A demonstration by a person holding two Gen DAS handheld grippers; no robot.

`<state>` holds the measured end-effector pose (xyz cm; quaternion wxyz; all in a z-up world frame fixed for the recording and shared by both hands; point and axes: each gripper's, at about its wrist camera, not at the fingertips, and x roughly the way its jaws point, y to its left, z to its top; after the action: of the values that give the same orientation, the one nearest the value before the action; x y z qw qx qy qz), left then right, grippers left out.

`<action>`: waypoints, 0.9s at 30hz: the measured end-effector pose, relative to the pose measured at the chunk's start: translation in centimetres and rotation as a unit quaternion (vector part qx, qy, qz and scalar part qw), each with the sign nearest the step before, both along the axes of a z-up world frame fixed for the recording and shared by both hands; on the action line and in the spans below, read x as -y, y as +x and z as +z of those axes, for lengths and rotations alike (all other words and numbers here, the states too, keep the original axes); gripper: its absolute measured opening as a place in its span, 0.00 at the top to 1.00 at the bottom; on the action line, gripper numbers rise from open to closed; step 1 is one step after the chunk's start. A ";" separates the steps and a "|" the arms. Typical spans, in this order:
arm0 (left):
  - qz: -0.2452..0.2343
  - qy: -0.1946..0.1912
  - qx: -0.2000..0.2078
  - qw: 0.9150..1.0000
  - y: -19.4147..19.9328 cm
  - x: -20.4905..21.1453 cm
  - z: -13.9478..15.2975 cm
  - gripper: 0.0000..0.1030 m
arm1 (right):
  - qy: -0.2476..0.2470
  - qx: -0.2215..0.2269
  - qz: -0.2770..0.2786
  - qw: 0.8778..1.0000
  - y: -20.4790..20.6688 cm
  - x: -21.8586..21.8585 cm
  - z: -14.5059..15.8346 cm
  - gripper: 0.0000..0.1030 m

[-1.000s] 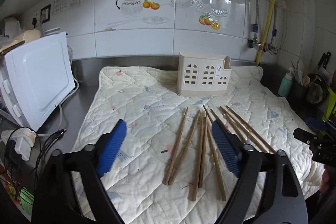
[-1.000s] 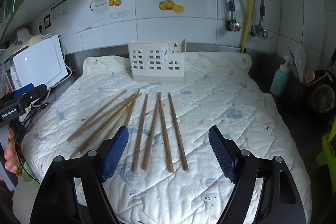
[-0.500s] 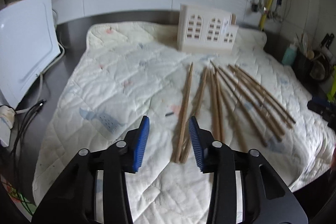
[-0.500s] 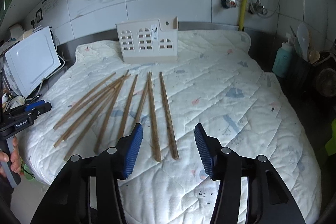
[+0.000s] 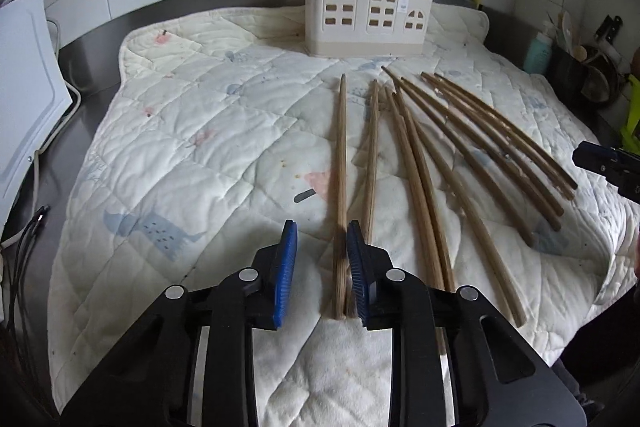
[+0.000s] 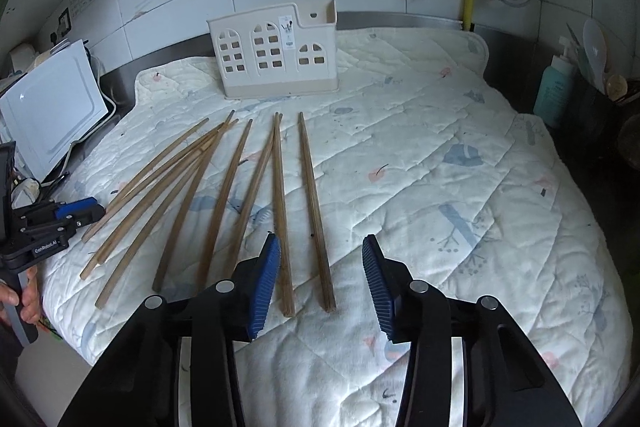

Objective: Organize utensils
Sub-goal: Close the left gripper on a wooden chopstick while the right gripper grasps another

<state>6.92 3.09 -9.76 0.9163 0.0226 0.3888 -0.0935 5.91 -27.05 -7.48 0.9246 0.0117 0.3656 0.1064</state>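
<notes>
Right wrist: "GenRobot.AI" on left hand-held gripper [image 6: 60, 223]

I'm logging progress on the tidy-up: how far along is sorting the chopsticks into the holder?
Barely started. Done: nothing visibly stowed; I can't see inside the holder. In hand: the left gripper, jaws partly closed, straddles the end of the leftmost chopstick; the right gripper is open around two chopsticks, gripping nothing. Left: every chopstick on the quilt.
</notes>
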 end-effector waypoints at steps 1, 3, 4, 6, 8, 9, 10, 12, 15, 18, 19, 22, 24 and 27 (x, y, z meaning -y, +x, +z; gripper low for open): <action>-0.001 -0.001 -0.004 1.000 0.2 0.0 -0.2 0.76 | 0.000 0.000 -0.001 1.000 0.2 0.1 -0.1 0.61; 0.001 0.003 -0.005 1.000 0.4 0.0 -0.4 0.76 | 0.000 -0.003 0.000 1.000 0.4 0.1 -0.3 0.64; 0.001 0.005 -0.005 1.000 0.5 0.1 -0.4 0.76 | 0.000 -0.003 0.000 1.000 0.5 0.2 -0.3 0.65; 0.003 0.013 -0.005 1.000 0.4 0.4 -0.4 0.76 | 0.000 -0.006 -0.002 1.000 0.8 0.3 -0.5 0.70; 0.006 0.009 -0.008 1.000 0.5 0.5 -0.4 0.78 | 0.006 -0.009 -0.004 1.000 1.0 0.6 -0.8 0.74; 0.009 0.010 -0.008 1.000 0.4 0.6 -0.4 0.78 | 0.007 -0.010 -0.003 1.000 1.1 0.7 -0.9 0.76; 0.011 0.012 -0.008 1.000 0.4 0.7 -0.4 0.78 | 0.006 -0.011 -0.004 1.000 1.2 0.7 -1.1 0.78; 0.024 0.003 -0.007 1.000 0.4 0.7 -0.4 0.78 | 0.008 -0.015 -0.001 1.000 1.4 0.7 -1.4 0.81; 0.038 0.000 -0.002 0.999 0.2 0.7 -0.5 0.78 | 0.008 -0.019 0.008 1.000 1.7 0.4 -1.9 0.88; 0.042 0.014 0.000 0.999 0.2 1.0 -0.5 0.78 | 0.005 -0.022 0.017 1.000 2.1 0.0 -2.3 0.90; 0.042 0.016 -0.001 0.999 0.2 1.1 -0.5 0.78 | 0.004 -0.024 0.019 1.000 2.2 -0.2 -2.4 0.90; 0.055 -0.005 -0.011 0.998 0.3 0.7 -0.4 0.78 | -0.006 -0.021 0.023 0.999 2.4 -0.5 -2.7 0.91; 0.061 -0.006 -0.009 0.998 0.3 0.8 -0.5 0.78 | -0.018 -0.015 0.026 0.999 2.3 -0.8 -2.8 0.92; 0.047 0.022 -0.004 0.999 0.3 1.4 -0.5 0.78 | -0.029 -0.010 0.026 0.999 2.2 -1.1 -2.8 0.93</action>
<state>7.21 1.72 -10.26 0.9172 0.0236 0.3955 -0.0421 8.10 -26.00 -10.29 0.9179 -0.0234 0.3775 0.1202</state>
